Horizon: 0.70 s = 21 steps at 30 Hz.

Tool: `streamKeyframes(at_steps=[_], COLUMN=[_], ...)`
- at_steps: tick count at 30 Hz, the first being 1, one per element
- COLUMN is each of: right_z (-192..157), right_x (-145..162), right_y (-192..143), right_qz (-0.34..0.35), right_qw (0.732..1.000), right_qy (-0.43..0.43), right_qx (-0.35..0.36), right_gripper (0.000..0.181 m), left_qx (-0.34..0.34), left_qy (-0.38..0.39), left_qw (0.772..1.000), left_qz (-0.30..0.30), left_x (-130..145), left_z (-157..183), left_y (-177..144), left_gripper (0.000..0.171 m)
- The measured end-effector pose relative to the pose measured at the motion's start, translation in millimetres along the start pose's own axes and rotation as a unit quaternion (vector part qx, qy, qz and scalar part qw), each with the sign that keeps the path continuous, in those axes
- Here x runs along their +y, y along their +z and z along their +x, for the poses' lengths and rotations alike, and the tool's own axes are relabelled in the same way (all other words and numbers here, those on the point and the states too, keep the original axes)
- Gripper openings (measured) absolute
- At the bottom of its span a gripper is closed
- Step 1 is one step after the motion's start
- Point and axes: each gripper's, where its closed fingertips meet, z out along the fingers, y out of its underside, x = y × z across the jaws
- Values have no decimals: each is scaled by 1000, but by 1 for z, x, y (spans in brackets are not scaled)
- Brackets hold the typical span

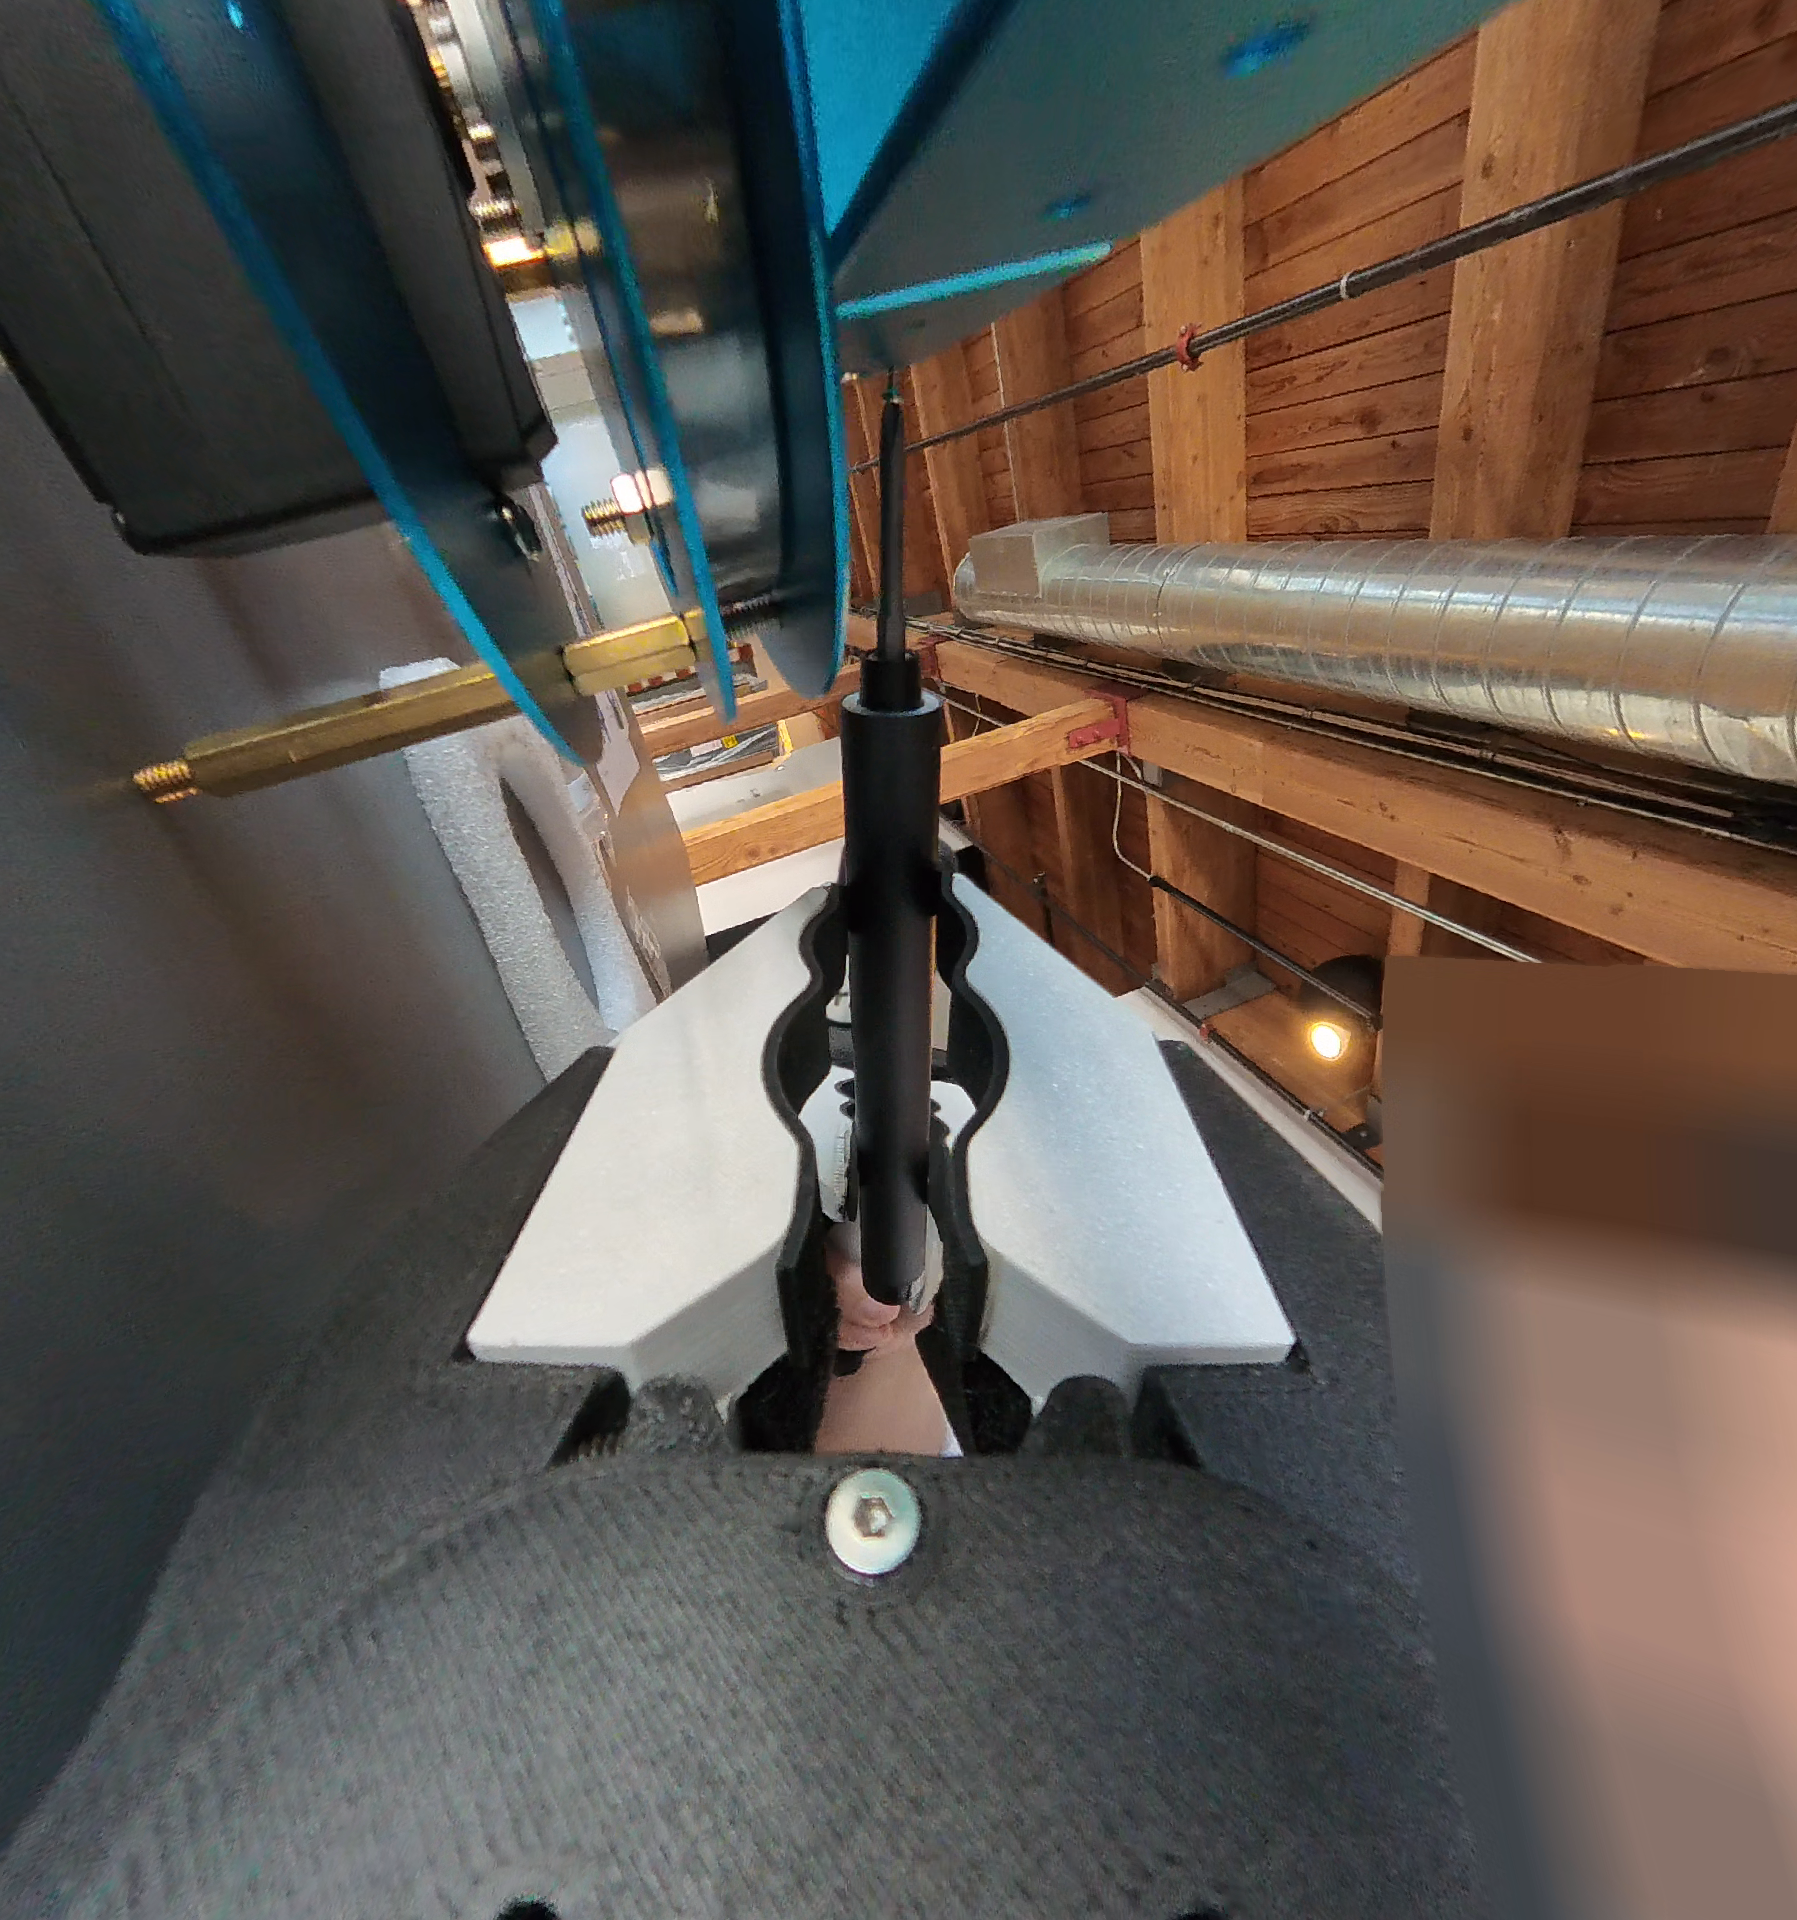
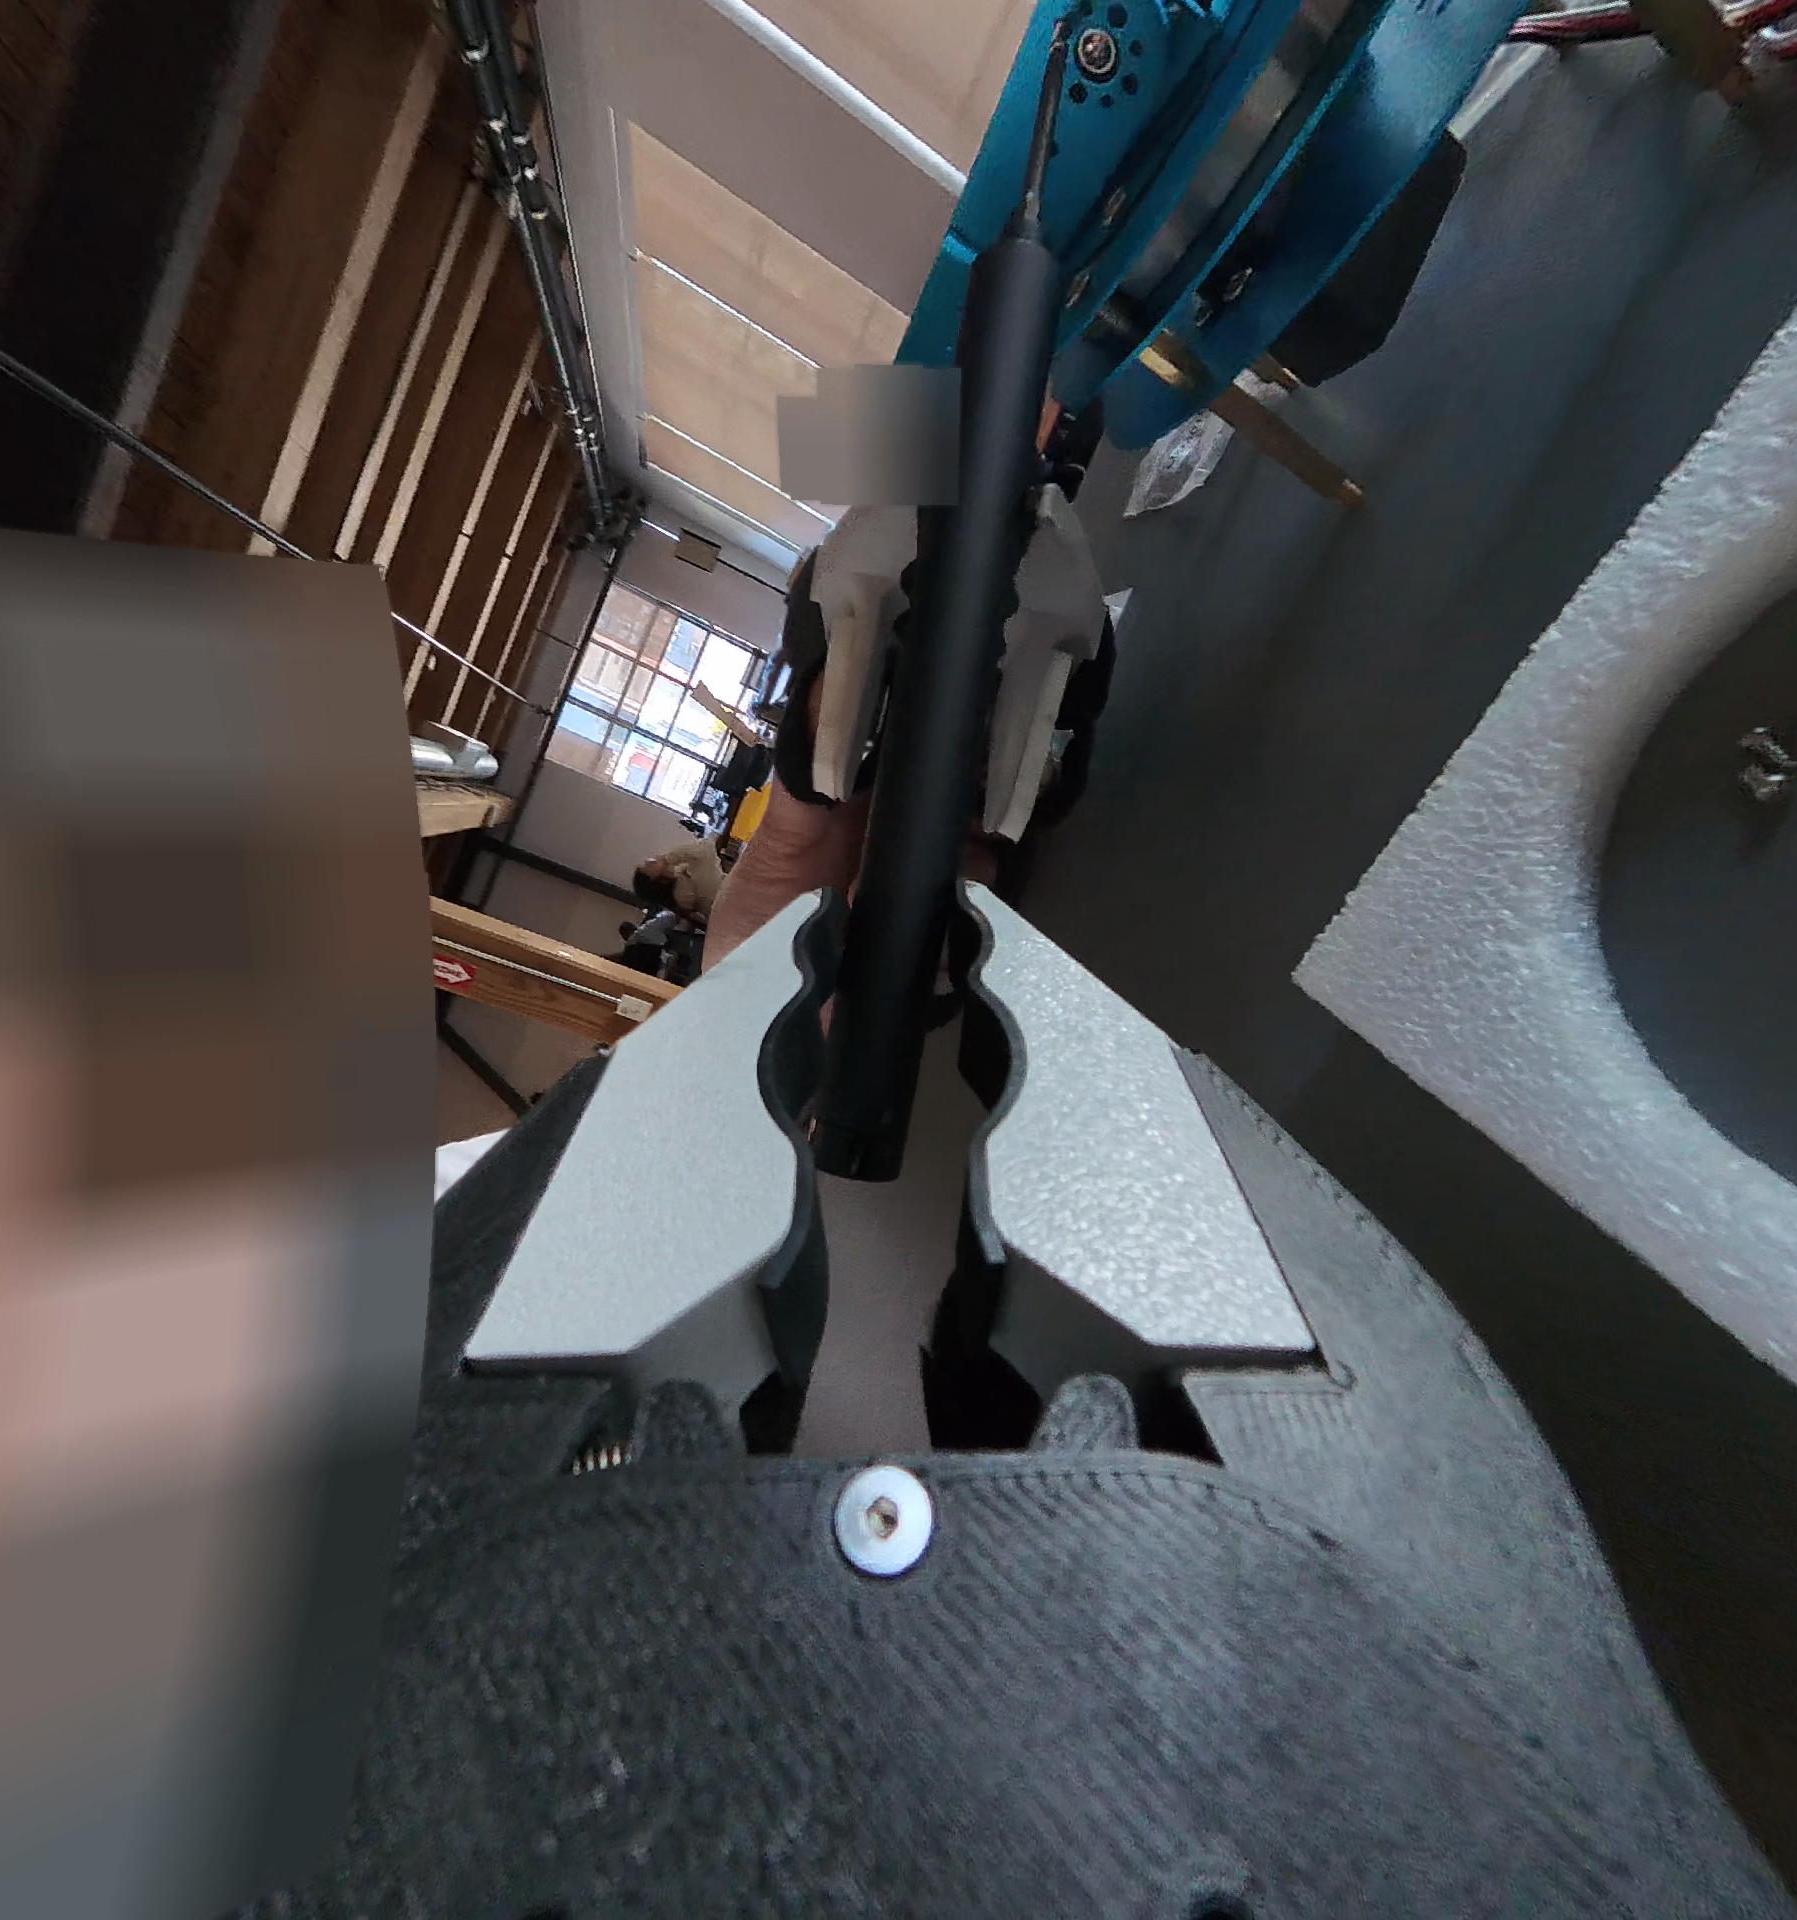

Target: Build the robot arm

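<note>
1. Two tongs sit on one black driver [image 1: 889,1039]. Both point upward along it, toward a teal frame [image 1: 977,156].
2. My left tongs [image 1: 891,894] are clamped narrow on the driver's handle. The pads press both sides near the fingertips, and the shaft runs straight down the middle of the gap.
3. My right tongs [image 2: 899,904] are drawn in close round the handle's butt end. A sliver of gap shows beside it lower down, so I cannot tell whether they truly pinch or only cradle it.
4. From the right wrist view, the left tongs [image 2: 961,551] sit farther up the same handle, between mine and the frame.
5. The driver's thin tip [image 1: 889,416] meets the lower edge of the teal frame. What it seats in is too small to make out.
6. The hold looks sound to me: handle centred, shaft in line with both pairs of fingers, no visible tilt.
7. A brass standoff [image 1: 354,727] juts from the frame to the left of the tip, well clear of it.
8. White foam [image 2: 1476,883] lies off to the right, apart from both tongs.
9. A hand [image 2: 769,883] shows just behind the left tongs.
</note>
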Motion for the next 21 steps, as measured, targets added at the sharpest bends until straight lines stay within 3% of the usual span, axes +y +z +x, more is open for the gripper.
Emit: streamKeyframes(at_steps=[21], right_z=[-6], right_x=[-3], right_y=[3], right_qz=[14], right_qw=[1000], right_qy=[0], right_qx=[-5], right_gripper=[19], left_qx=[12], left_qy=[-8], left_qw=[1000], left_qz=[2], left_x=[-1], left_z=[5], left_y=[-1], left_gripper=[15])
